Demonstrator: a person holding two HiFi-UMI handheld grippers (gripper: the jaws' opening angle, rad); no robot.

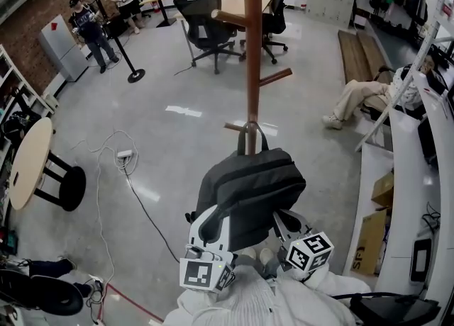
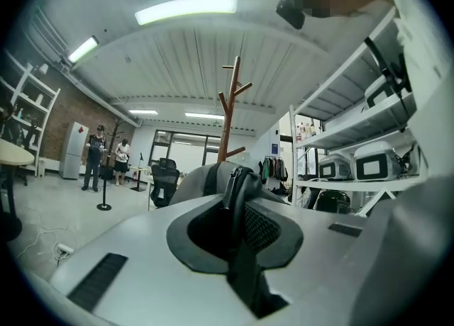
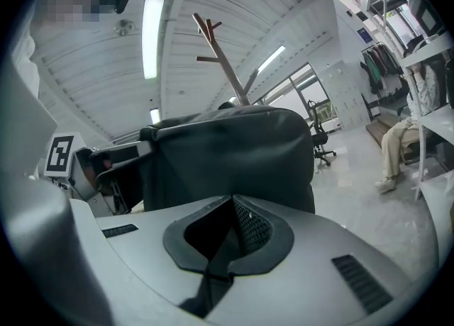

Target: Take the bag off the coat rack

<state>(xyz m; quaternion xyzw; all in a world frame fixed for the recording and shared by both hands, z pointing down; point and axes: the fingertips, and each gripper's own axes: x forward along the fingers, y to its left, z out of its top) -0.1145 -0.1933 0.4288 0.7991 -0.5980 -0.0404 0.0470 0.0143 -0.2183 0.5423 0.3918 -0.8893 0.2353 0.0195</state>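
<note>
Room: open office with a glossy grey floor [image 1: 177,147]. Office chairs [image 1: 206,23] and two standing people [image 1: 99,20] are far beyond the tongs. A seated person [image 1: 355,98] is off to the right of the right-hand pair.
Coat rack [image 1: 251,48]: an upright wooden pole straight ahead of both tongs, with short pegs angling off it.
Bag [image 1: 252,193]: a grey backpack on the coat rack, its top handle [image 1: 250,133] looped at a low peg [image 1: 234,127]. The body slopes back toward the person and fills the space between and just above the two tongs.
Left tongs [image 1: 213,220]: clenched on a dark strap [image 2: 237,190] of the bag, which runs up out of the narrow gap between the pads. The bag's rounded bulk rises just past the tips.
Right tongs [image 1: 287,224]: pads drawn together with nothing visible between them. The bag's lower corner looms just ahead and above, and I cannot tell whether the tips touch the fabric.
Pose: both tongs are held out in front of the chest, side by side, under the bag's two lower corners. They point away from the body, the left about level and the right tipped slightly down. The marker cubes [image 1: 202,273] sit at the ends nearest the person, with white sleeves [image 1: 248,303] behind them.
</note>
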